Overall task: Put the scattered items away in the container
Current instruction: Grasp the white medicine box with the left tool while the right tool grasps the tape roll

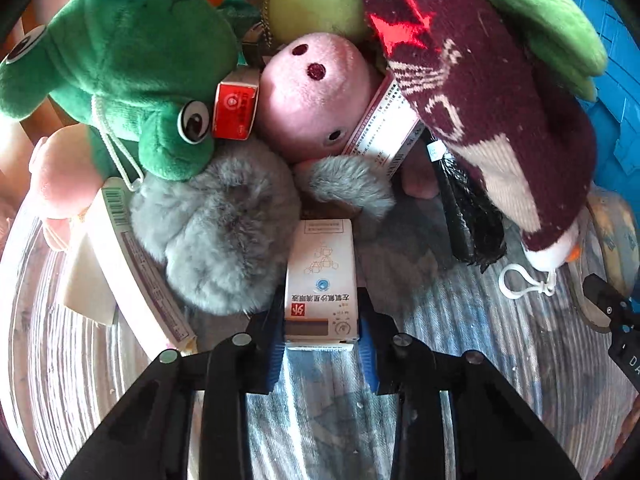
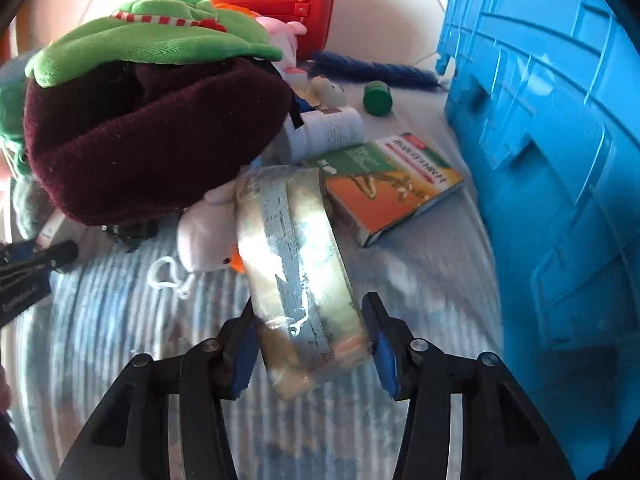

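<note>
- Left gripper (image 1: 322, 332) clamps a small carton (image 1: 320, 280) by its long sides at the pile's edge; light, crushable.
- Right gripper (image 2: 312, 344) pinches a slippery wrapped pack (image 2: 296, 264) beside the blue crate (image 2: 552, 160).

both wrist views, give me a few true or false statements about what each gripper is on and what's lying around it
1. The left gripper has a small white box between its pads. True.
2. The right gripper closes around a green bottle cap. False: it is around a clear-wrapped packet; the cap lies far off.
3. The blue crate stands right of the right gripper. True.
4. The green frog plush is inside the crate. False: it lies in the pile.
</note>
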`<state>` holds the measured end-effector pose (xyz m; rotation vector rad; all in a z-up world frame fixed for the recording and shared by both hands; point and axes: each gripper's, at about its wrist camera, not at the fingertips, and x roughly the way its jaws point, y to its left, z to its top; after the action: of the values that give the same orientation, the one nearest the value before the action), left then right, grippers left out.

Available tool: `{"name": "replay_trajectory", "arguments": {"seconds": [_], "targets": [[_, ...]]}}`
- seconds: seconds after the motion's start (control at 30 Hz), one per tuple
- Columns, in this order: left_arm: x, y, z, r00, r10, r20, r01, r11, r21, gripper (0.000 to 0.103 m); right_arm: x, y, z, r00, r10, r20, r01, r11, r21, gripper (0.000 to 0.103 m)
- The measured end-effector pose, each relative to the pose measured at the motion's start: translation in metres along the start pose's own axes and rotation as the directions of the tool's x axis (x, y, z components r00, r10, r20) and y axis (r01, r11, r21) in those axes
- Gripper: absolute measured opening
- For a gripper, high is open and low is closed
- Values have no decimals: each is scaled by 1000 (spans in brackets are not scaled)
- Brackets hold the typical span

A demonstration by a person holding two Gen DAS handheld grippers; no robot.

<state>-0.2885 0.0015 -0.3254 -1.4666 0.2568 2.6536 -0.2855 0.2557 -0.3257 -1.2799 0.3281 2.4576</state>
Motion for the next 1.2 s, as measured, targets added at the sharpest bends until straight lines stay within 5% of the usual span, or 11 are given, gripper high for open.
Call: {"name": "replay_trajectory", "arguments": {"seconds": [0.23,0.3,0.37,0.6,0.63,0.67,0.8,1.2], "targets": [[-23,-2,-24,999,-55,-3,54,998,-32,31,-18,15,-17,996,88,-10,-88,996,-5,45],[-22,-8,-24,999,-47,-6,47,999,-9,31,-17,19,-19,997,81,-4,-81,997,-6,50],[-17,-12,-21,999,-42,-23,42,999,-2,31,-15,18,-18,998,66,3,-66,998,0,69],[-10,-28,-17,999,-28,-17,28,999,15,31,-10,13,-17,999,52,8,-53,998,27,70],[-11,-30,-17,999,-32,-18,32,999,18,31,-4,10,-17,998,59,-11,-59,998,37,63],[-13,-33,-17,999,-31,-16,31,999,21,31,3,8,-16,997,65,-34,-63,997,43,45],[-32,-40,-13,1000,-22,16,22,999,35,31,1,9,-16,997,59,-45,-58,998,35,43],[-121,-34,25,985,-42,165,37,999,32,31,-82,23,15,988,122,94,-121,993,-14,42]]}}
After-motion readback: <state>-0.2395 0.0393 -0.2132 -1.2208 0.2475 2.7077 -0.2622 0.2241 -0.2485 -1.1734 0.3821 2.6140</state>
